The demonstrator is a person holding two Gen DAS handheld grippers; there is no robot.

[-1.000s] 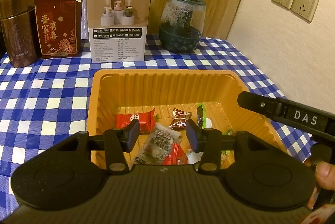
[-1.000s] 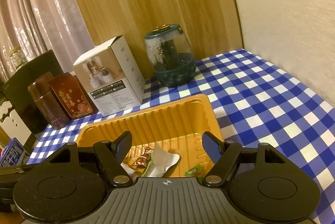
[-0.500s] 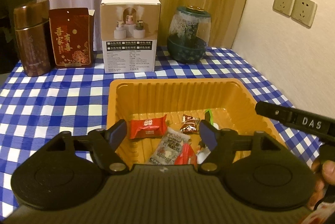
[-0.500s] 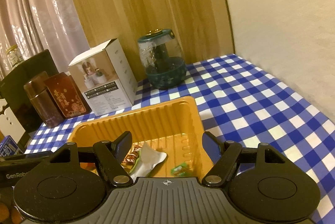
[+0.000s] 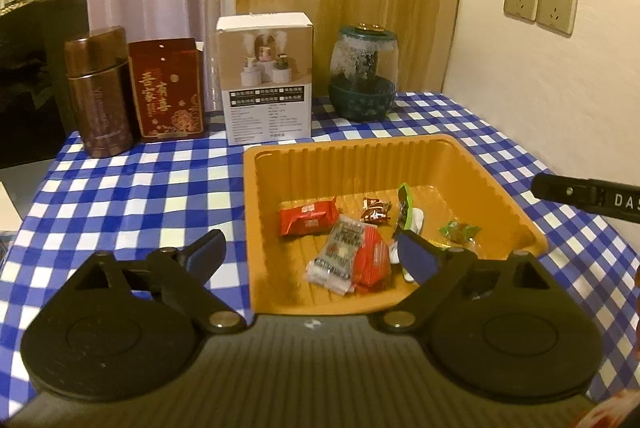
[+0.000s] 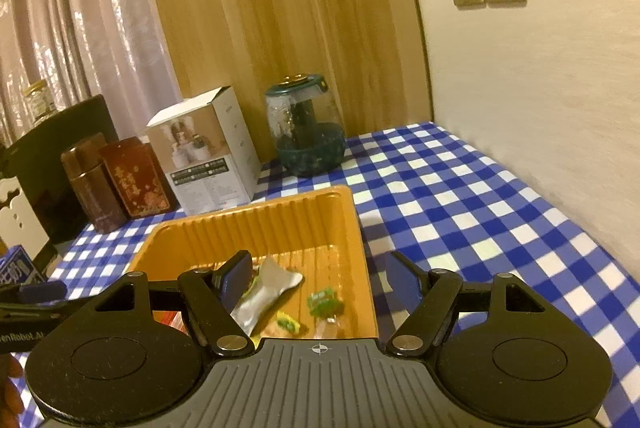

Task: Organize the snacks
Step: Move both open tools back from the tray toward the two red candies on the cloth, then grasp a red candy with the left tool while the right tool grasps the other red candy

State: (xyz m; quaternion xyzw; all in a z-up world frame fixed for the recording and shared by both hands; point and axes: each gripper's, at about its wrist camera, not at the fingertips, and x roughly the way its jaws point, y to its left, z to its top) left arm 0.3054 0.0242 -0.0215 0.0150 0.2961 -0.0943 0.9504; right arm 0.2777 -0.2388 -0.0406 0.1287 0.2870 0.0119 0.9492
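1. The orange tray (image 5: 500, 187) sits on the blue-checked table (image 5: 120, 195) and holds all the snacks in view.
2. Left tongs (image 5: 310, 252) — spread wide, gripping nothing — hang over the tray's near left rim; one finger is outside the tray over the cloth, the other over the snacks.
3. Right tongs (image 6: 318, 278) are likewise wide apart and empty, above the tray's near right corner; one finger is over the tray, the other over the cloth beyond its right wall.
4. In the tray: a red packet (image 5: 307, 216) toward the left, a clear packet (image 5: 339, 256) near the front touching a second red pack (image 5: 371, 260), a small brown candy (image 5: 375, 210) behind them, a green-edged wrapper (image 5: 406, 205) right of that, and a green candy (image 5: 459, 230) nearest the right wall.
5. From the right wrist view a silver wrapper (image 6: 266, 294) lies beside the tongs' left finger, with the green candy to its right.
6. Behind the tray, left to right: a brown tin (image 5: 100, 91), a red box (image 5: 170, 87), a white box (image 5: 266, 79) and a glass jar (image 5: 363, 67).
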